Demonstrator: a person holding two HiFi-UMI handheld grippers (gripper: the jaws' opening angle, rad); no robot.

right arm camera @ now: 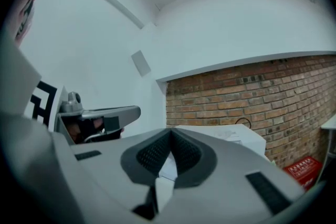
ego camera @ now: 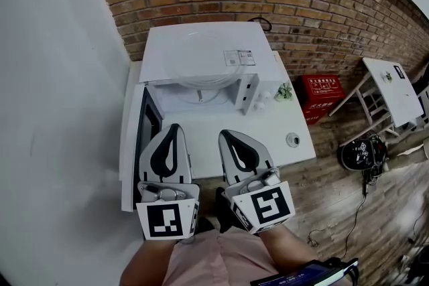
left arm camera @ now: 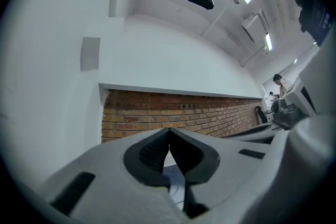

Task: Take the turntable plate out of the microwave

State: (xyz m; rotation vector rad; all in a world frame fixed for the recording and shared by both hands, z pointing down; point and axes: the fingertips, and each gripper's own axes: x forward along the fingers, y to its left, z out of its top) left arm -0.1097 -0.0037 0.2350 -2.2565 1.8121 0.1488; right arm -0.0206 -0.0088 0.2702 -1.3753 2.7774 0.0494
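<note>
The white microwave [ego camera: 204,53] stands at the back of a white table [ego camera: 295,154], its door [ego camera: 149,118] swung open to the left. A clear round turntable plate [ego camera: 204,79] seems to lie on top of the microwave, its rim showing near the front edge. The cavity holds only a small hub [ego camera: 199,99]. My left gripper [ego camera: 173,127] and right gripper [ego camera: 224,134] hover side by side over the table's near part, both shut with nothing between the jaws. The left gripper [left arm camera: 168,131] and right gripper [right arm camera: 170,134] each face the brick wall.
A small round object [ego camera: 293,139] and a little green plant [ego camera: 284,92] sit on the table's right side. On the wooden floor to the right are a red box [ego camera: 320,94], a white side table [ego camera: 392,87] and a black bag [ego camera: 362,152].
</note>
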